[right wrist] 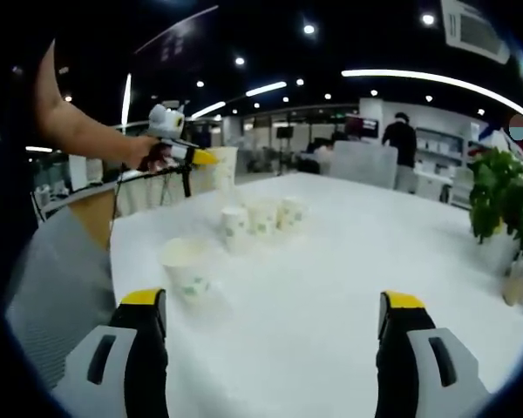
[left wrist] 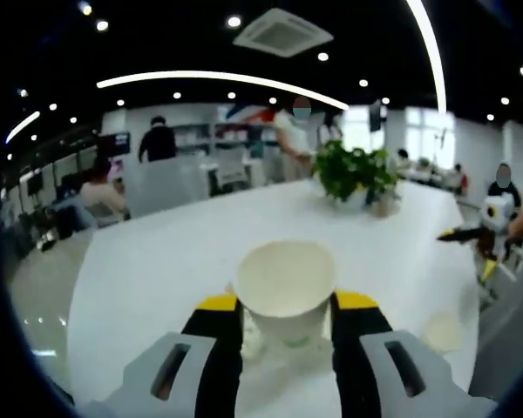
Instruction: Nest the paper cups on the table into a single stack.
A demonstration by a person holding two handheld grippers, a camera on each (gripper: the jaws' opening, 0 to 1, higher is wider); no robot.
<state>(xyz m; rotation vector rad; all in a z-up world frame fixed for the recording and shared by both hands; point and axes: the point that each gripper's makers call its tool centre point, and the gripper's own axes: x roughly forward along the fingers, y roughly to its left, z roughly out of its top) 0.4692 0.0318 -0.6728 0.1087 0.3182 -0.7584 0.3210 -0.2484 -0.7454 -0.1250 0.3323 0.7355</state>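
Between the left tongs (left wrist: 286, 313) a paper cup (left wrist: 286, 292) sits clamped upright, mouth up, raised above the white tabletop (left wrist: 157, 261). The right tongs (right wrist: 275, 318) stand wide apart, holding nothing — a single cup (right wrist: 186, 266) stands just ahead to their left, nearer than the cluster of cups (right wrist: 260, 218) further along, with a potted plant (right wrist: 506, 196) off to the right.
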